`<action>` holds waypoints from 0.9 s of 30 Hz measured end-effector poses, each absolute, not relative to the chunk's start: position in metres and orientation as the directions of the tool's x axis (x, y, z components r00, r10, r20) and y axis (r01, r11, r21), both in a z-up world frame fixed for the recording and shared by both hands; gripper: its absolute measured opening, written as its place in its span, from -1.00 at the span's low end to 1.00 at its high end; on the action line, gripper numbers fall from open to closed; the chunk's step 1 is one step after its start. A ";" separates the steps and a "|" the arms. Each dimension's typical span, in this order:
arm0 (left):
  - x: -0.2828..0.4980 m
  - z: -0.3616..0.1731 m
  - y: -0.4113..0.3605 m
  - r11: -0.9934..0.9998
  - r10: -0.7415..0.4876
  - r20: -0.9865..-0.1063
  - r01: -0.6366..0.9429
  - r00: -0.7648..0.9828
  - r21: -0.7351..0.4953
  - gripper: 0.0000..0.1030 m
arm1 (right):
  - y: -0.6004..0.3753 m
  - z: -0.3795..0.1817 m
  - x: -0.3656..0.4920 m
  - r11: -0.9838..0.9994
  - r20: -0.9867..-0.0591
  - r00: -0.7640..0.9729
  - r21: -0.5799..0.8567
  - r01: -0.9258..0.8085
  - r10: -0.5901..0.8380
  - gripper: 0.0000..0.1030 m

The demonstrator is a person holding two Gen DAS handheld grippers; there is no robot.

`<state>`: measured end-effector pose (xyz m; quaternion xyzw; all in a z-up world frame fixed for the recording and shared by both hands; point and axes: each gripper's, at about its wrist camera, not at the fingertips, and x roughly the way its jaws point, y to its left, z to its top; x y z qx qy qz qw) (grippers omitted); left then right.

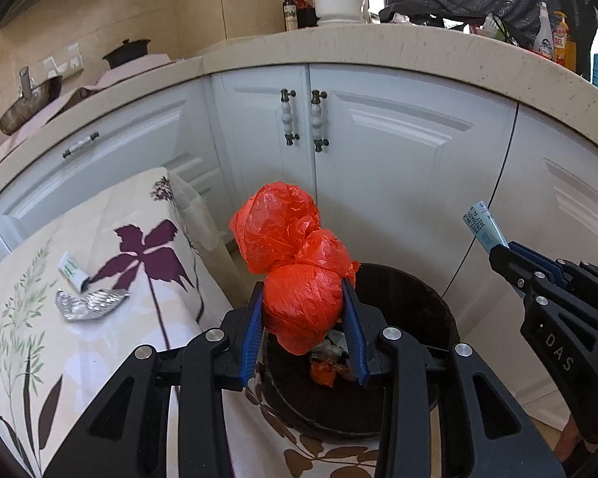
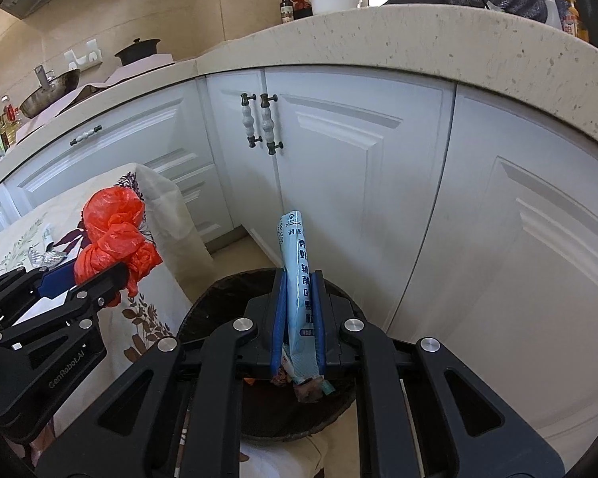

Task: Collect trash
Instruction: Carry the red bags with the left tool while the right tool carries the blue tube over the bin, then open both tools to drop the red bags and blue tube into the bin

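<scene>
- Setting: white kitchen cabinets (image 1: 398,151) under a pale speckled counter; a table with a floral tablecloth (image 1: 99,239) stands at the left, and a dark round trash bin (image 1: 410,298) sits on the floor just beside the table edge.
- Step in hand (judgement): the drop stage of collecting trash. Both grippers carry a piece of rubbish and both are poised above the bin mouth; nothing is let go yet.
- Bin contents: some crumpled scraps and an orange bit already lie inside.
- Left gripper (image 1: 303,318): clenched on a knotted red plastic bag (image 1: 287,239). The blue pads press the lowest lobe; the upper lobes bulge above the jaws. The bag hangs over the near-left part of the bin opening.
- Right gripper (image 2: 299,318): pinched fully closed on a flat light-blue wrapper (image 2: 297,263) with printed characters, which stands upright out of the jaws, over the bin.
- Pose: both tools tilt forward and downward toward the bin, side by side, near but not touching.
- Next move (judgement): open the jaws once each item is clearly inside the rim. The bag is bulky and sits near the rim, so it may need centring first.
- Left on the cloth: a small white-green tube (image 1: 73,271) and a crumpled foil piece (image 1: 87,304), just beside each other, yet to be collected.
</scene>
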<state>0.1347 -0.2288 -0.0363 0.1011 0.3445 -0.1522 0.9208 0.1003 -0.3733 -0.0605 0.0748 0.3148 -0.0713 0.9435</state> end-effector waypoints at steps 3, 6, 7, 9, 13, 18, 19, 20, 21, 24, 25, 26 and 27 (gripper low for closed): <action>0.137 -0.039 -0.232 0.933 -0.208 -0.671 0.351 0.711 0.082 -0.28 | -0.373 -0.064 0.104 0.978 -0.610 0.787 0.096 0.184 -0.089 -0.77; 0.137 -0.040 -0.235 0.932 -0.210 -0.672 0.353 0.710 0.082 -0.26 | -0.374 -0.067 0.108 0.977 -0.615 0.784 0.096 0.188 -0.090 -0.76; 0.138 -0.041 -0.236 0.932 -0.210 -0.675 0.354 0.707 0.080 -0.25 | -0.375 -0.068 0.109 0.977 -0.616 0.783 0.097 0.189 -0.091 -0.76; 0.141 -0.043 -0.236 0.934 -0.207 -0.680 0.349 0.703 0.076 -0.19 | -0.376 -0.070 0.113 0.977 -0.619 0.780 0.096 0.192 -0.093 -0.75; 0.141 -0.042 -0.235 0.941 -0.201 -0.675 0.333 0.710 0.069 0.08 | -0.378 -0.073 0.116 0.975 -0.618 0.779 0.094 0.203 -0.103 -0.31; 0.141 -0.041 -0.234 0.941 -0.201 -0.679 0.332 0.706 0.067 0.11 | -0.379 -0.073 0.116 0.972 -0.619 0.778 0.098 0.212 -0.107 -0.24; 0.141 -0.041 -0.234 0.941 -0.201 -0.679 0.332 0.706 0.067 0.12 | -0.378 -0.073 0.115 0.972 -0.617 0.779 0.097 0.213 -0.109 -0.23; 0.141 -0.041 -0.234 0.941 -0.201 -0.679 0.333 0.706 0.067 0.13 | -0.378 -0.072 0.114 0.972 -0.616 0.780 0.096 0.214 -0.111 -0.19; 0.140 -0.040 -0.233 0.940 -0.202 -0.678 0.333 0.707 0.067 0.14 | -0.378 -0.072 0.113 0.972 -0.614 0.781 0.095 0.216 -0.113 -0.13; 0.138 -0.037 -0.231 0.941 -0.204 -0.670 0.332 0.714 0.067 0.22 | -0.378 -0.070 0.111 0.971 -0.612 0.782 0.095 0.219 -0.117 -0.09; 0.138 -0.035 -0.229 0.941 -0.206 -0.668 0.333 0.715 0.066 0.24 | -0.378 -0.069 0.111 0.971 -0.611 0.783 0.095 0.220 -0.118 -0.09; 0.136 -0.033 -0.227 0.941 -0.209 -0.665 0.332 0.717 0.063 0.27 | -0.378 -0.068 0.110 0.971 -0.610 0.783 0.095 0.220 -0.118 -0.07; 0.136 -0.032 -0.226 0.942 -0.209 -0.663 0.331 0.719 0.061 0.28 | -0.377 -0.067 0.110 0.971 -0.609 0.784 0.095 0.220 -0.118 -0.05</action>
